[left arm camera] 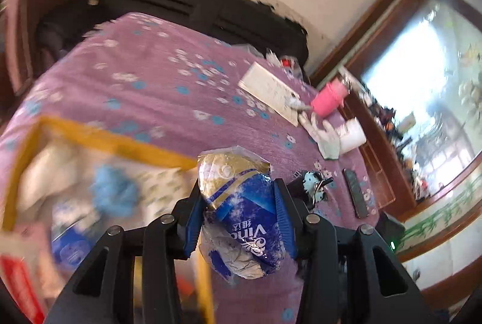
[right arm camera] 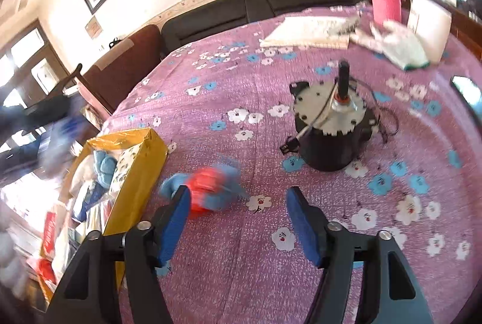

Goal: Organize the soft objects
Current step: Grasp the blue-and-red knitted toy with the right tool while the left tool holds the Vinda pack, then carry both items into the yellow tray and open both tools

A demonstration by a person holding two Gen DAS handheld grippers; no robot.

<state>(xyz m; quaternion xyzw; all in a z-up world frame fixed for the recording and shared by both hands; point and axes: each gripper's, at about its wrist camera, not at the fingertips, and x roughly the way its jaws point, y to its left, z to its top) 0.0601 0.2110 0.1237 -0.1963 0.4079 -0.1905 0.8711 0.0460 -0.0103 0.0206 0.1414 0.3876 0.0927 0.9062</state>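
One tissue pack (left arm camera: 241,212), blue and gold, lettered "Vinda" with Chinese characters, clenched in left claw (left arm camera: 239,203) just right of yellow box (left arm camera: 114,140) of soft goods. Beside box (right arm camera: 141,170) on flowered bench cover (right arm camera: 241,101), blurred blue-red plush (right arm camera: 208,188), ahead of right claw (right arm camera: 238,221), spread wide, holding nothing. Farther right, black motor (right arm camera: 331,125).

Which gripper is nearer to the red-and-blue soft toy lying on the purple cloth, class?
Right. The right gripper is open just short of the red-and-blue soft toy, whose edge reaches its left jaw. The left gripper is shut on a tissue pack by the yellow box.
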